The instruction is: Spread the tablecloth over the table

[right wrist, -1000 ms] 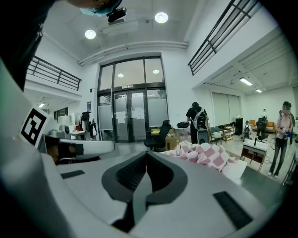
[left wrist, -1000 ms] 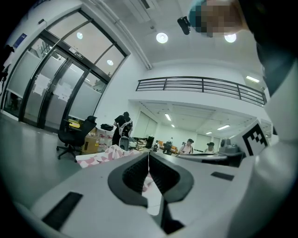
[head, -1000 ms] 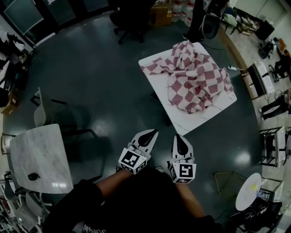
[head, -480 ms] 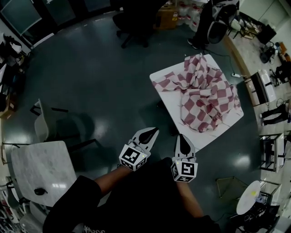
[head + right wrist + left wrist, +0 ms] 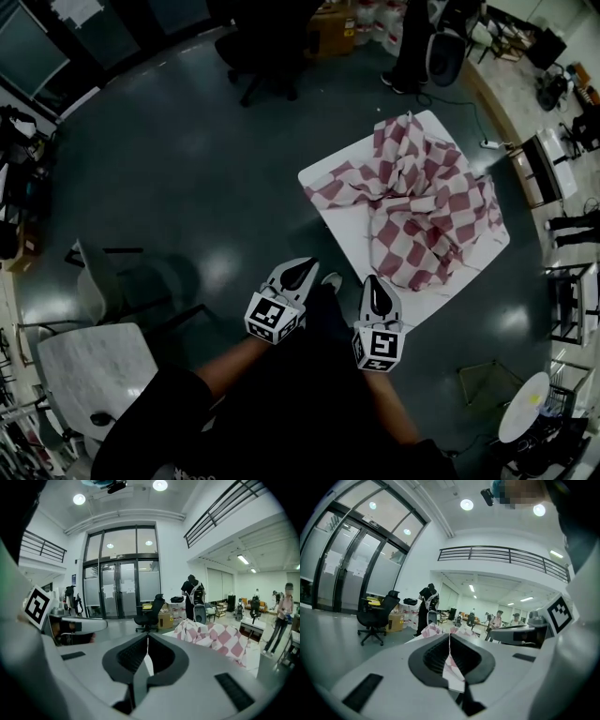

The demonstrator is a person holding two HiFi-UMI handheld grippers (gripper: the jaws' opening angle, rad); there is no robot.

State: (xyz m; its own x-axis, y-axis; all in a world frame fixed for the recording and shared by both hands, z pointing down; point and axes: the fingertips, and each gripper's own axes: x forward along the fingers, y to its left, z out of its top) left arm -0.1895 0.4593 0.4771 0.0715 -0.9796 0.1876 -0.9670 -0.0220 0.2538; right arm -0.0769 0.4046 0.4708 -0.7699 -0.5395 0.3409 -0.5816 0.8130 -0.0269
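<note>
Red-and-white checked tablecloth (image 5: 417, 202): we see it crumpled in a heap on the white square table (image 5: 345, 230). It is bunched toward the table's far and right sides, and one strip trails toward the left corner. The near-left part of the table top is bare.

Left tool (image 5: 300, 273) and right tool (image 5: 375, 290): both are held over the dark floor (image 5: 187, 169) at the table's near-left side. They point toward the table, side by side and apart from each other. Neither touches the tablecloth. The right tool lies close to the table's near edge, the left tool a little farther from it. In each gripper view we find the jaws pressed together with nothing gripped, and the tablecloth shows beyond the tips.

Cardboard box (image 5: 330, 30): it stands on the floor beyond the table's far corner, near a black office chair (image 5: 258, 42). We cannot make out what it holds.

A person (image 5: 192, 597) in dark clothes stands beyond the table.
</note>
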